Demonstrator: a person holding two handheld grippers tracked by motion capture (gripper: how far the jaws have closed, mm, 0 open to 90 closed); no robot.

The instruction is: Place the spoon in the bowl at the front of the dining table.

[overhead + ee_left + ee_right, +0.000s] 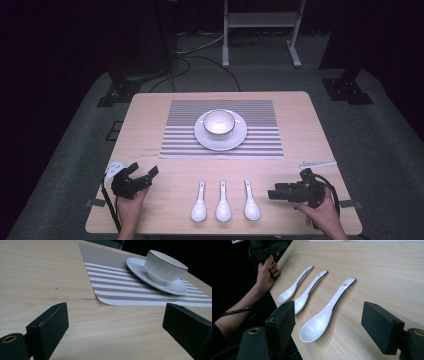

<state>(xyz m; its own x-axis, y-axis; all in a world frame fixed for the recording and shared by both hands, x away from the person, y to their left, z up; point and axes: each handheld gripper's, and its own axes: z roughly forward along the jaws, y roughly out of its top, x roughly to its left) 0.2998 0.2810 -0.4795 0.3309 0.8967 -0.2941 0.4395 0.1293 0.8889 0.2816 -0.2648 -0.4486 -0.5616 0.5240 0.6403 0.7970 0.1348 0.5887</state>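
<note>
white ribbed ceramic bowl point(219, 123) upright on round white saucer point(240, 138), centred on grey-striped woven placemat point(260, 142); its inside not visible | three white ceramic soup spoons point(223, 201) in a row on light wooden worktop point(150, 120), near edge | right hand-held gripper point(328, 320) jaws apart, nearest spoon point(325, 311) between them, untouched | left hand-held gripper point(115, 327) jaws apart, holding nothing, facing bowl

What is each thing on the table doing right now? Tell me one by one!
Left hand-held gripper: open, holding nothing.
Right hand-held gripper: open, aimed at the nearest spoon.
Three white spoons: lying side by side, untouched.
Bowl: upright on the saucer, looks empty.
Saucer: flat on the placemat.
Striped placemat: spread flat.
</note>
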